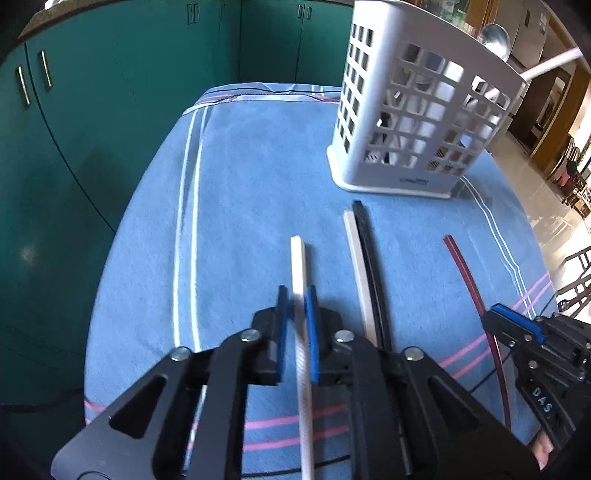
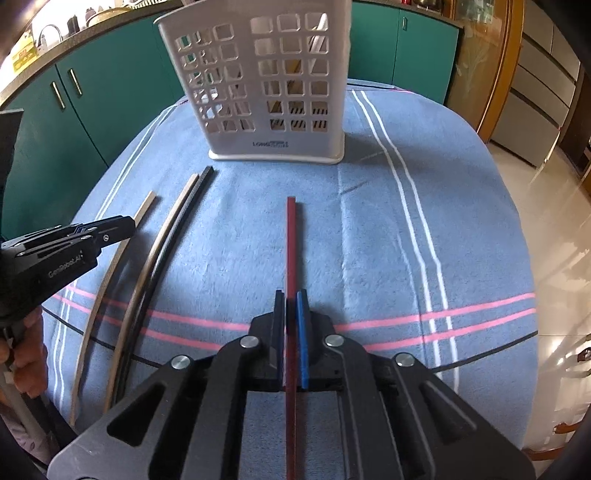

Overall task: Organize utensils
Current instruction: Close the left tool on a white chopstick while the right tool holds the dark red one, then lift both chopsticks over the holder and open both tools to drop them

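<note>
Blue striped cloth covers table; on it white basket, 4 chopsticks.

Left tongs clamped on white chopstick, blue cloth beneath.

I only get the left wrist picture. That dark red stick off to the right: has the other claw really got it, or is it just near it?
Observer: It has it. The right gripper is shut on the red stick, with a pad on each side.
Operator: And who holds the claw I'm looking along?
Observer: A person's hand grips the handle of the left gripper, at the right wrist view's left edge.
Operator: What's on top of those green cupboards?
Observer: A tap stands on the counter.
</note>
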Demonstrator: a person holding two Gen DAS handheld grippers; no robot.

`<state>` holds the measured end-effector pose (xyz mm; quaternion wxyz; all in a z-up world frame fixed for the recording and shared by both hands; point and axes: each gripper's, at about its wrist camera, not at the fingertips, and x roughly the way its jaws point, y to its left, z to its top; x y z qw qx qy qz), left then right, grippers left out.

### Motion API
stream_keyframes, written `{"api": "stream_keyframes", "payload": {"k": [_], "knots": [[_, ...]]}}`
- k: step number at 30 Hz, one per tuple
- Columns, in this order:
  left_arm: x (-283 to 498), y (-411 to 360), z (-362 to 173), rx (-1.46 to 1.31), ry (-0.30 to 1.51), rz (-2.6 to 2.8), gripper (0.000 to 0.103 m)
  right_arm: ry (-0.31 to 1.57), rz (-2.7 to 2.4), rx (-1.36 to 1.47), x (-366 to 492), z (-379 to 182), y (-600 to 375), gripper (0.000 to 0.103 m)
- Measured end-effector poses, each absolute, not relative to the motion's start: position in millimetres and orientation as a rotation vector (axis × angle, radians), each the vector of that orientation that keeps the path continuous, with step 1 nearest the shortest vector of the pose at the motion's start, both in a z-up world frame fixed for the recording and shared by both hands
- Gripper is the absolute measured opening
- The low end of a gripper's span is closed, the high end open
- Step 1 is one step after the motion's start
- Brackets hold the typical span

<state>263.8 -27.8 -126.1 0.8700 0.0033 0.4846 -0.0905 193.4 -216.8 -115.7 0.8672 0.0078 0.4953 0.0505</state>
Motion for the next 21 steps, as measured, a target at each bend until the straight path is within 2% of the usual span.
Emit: {"api": "stream_keyframes", "payload": {"k": [3, 10, 14, 15, 16, 18, 21], "knots": [[276, -33, -126, 0.054, 1.028, -0.191, 0.018, 1.018, 0.099, -0.021, 206, -106, -215, 0.022], [295, -41, -132, 0.117, 1.079, -0.190, 0.026, 1.086, 0.111, -0.097, 254, -115, -200, 0.022], [299, -43, -133, 0.135, 1.077, -0.187, 0.026, 1.103, 0.119, -0.120, 266, -119, -193, 0.019], [299, -44, -133, 0.132, 1.076, -0.188, 0.023, 1.106, 0.133, -0.112, 267, -119, -192, 0.011], [299, -44, -133, 0.131, 1.071, -0.189, 0.014, 1.108, 0.148, -0.101, 267, -118, -192, 0.007], [299, -43, -133, 0.114, 1.074, -0.196, 0.007, 1.103, 0.152, -0.095, 265, -116, -192, 0.007], [297, -36, -124, 0.082, 1.051, -0.199, 0.006, 1.074, 0.164, -0.082, 255, -105, -193, 0.007]]}}
